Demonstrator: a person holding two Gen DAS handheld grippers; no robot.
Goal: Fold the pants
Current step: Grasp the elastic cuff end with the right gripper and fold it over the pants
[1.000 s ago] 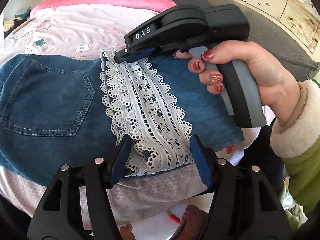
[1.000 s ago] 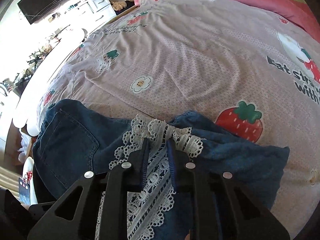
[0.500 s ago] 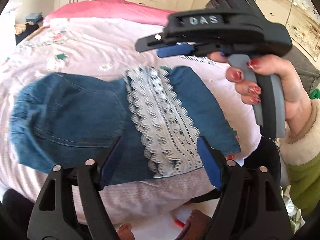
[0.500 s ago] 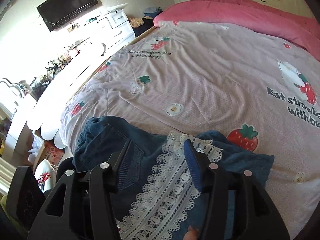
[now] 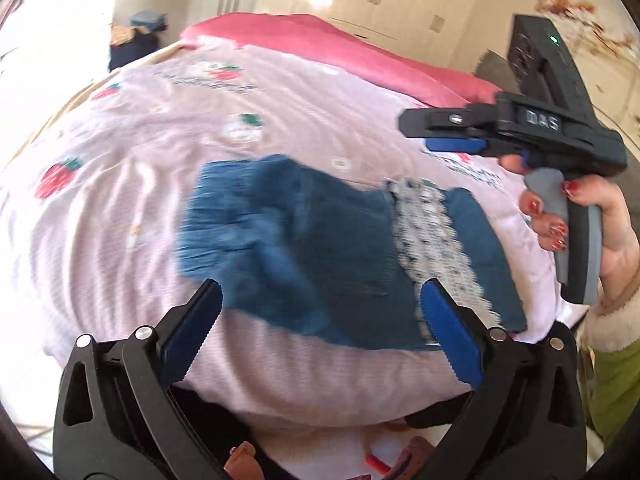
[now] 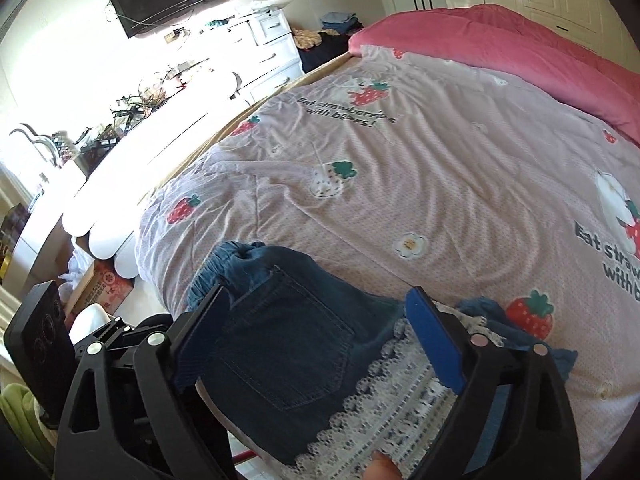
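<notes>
I see the pants (image 5: pixel 320 252) lying flat near the front edge of the bed (image 5: pixel 120 220), folded into a short packet. Their long axis runs along this edge: the gathered waistband (image 6: pixel 224 268) points to my left and the lace band (image 6: pixel 400 400) is at the right end. The cloth is dark blue denim with one back pocket (image 6: pixel 280 340) facing up; the white lace crosses the packet from the near edge to the far edge, and a strip of denim shows past it. In the left wrist view the pants are blurred.

The left gripper (image 5: pixel 320 340) has its jaws spread wide, above the near edge of the pants and holding nothing. The right gripper (image 6: pixel 316 344) is also spread wide over the pocket and the lace, and it grips nothing.
</notes>
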